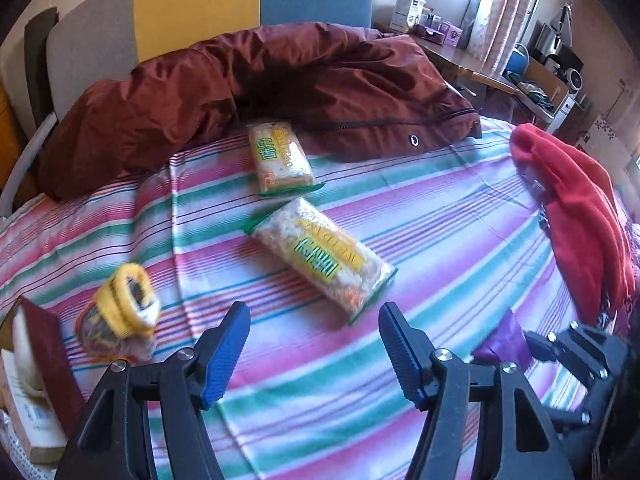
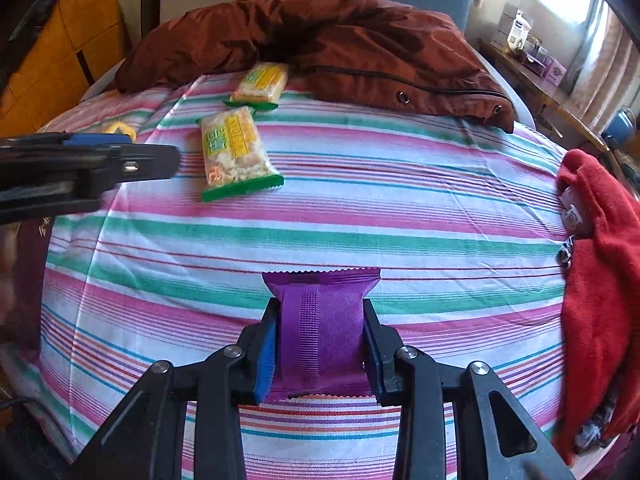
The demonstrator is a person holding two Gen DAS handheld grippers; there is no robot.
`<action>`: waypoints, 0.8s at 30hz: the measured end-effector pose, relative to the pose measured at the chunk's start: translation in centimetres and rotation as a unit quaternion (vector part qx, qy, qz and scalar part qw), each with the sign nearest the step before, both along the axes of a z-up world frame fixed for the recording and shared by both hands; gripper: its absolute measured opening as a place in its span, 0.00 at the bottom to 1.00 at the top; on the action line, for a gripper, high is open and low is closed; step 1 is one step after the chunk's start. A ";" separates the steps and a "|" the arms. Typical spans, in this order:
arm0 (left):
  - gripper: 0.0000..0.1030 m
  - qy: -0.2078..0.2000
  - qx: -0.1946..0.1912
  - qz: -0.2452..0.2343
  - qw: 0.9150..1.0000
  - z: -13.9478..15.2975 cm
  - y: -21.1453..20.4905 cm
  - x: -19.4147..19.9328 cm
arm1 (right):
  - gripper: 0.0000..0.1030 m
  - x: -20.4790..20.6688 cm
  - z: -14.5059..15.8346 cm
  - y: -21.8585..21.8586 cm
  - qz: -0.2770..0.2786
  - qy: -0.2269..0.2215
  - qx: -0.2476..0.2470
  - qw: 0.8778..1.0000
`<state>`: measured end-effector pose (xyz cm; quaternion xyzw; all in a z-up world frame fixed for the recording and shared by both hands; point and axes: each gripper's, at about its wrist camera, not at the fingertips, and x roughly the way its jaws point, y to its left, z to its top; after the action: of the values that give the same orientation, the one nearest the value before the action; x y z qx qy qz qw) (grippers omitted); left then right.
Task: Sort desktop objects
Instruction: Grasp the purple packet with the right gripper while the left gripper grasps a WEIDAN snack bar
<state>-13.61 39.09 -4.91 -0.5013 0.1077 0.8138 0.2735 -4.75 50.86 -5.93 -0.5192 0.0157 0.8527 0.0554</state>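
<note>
Clamping a purple foil snack packet (image 2: 324,332) between both blue pads, the right hand-held gripper (image 2: 320,344) holds it just above the striped pink-green-white bed sheet (image 2: 400,208). Packet sits upright btw the fingers, its zigzag top edge ahead of the tips.

Left hand-held gripper (image 1: 314,354) has its jaws apart w/ nothing btw them, only sheet under it. Just ahead of its tips lies a clear rice-cracker pack with yellow label and green ends (image 1: 324,254), angled; a second clear rice-cracker pack of the same kind (image 1: 280,156) lies further ahead, touching the edge of a crumpled maroon padded jacket (image 1: 280,88) that blocks the far side of the bed. To the left gripper's left: a yellow knitted roll on a round patterned pouch (image 1: 120,316), blurred, and a dark red box edge (image 1: 48,356) at the frame corner. To the right of both grippers, a red fleece garment (image 2: 604,288) is heaped at the bed's edge. Seen from the right wrist, the left gripper's body crosses the left side, partly hiding the yellow roll.
</note>
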 end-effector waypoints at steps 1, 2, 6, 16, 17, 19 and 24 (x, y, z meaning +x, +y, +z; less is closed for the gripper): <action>0.65 -0.004 0.001 0.002 1.000 -0.2 0.3 -0.3 | 0.36 0.0 0.1 0.1 -0.001 0.003 0.000 1.000; 0.65 -0.009 0.002 0.005 1.000 -0.4 0.7 -0.6 | 0.36 0.0 0.1 0.1 -0.001 0.005 -0.002 1.000; 0.65 -0.033 0.012 0.024 0.999 -1.1 2.0 -2.1 | 0.36 0.1 0.3 0.3 -0.004 0.010 -0.002 1.000; 0.66 -0.047 -0.014 0.076 0.996 -2.8 4.8 -5.9 | 0.36 0.1 0.6 0.7 -0.009 0.025 -0.012 1.000; 0.66 -0.047 -0.020 0.081 0.995 -3.1 4.9 -6.0 | 0.36 0.1 0.6 0.7 -0.010 0.026 -0.014 1.000; 0.66 -0.061 -0.031 0.095 0.993 -3.9 5.2 -6.4 | 0.36 0.1 0.6 0.8 -0.012 0.028 -0.016 0.999; 0.66 -0.023 -0.059 0.074 0.995 -4.2 6.2 -5.2 | 0.36 0.1 0.7 0.9 -0.014 0.030 -0.017 0.999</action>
<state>-18.82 45.25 -9.09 -0.5414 0.1116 0.8125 0.1850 -4.67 51.77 -5.19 -0.4940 0.0390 0.8667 0.0576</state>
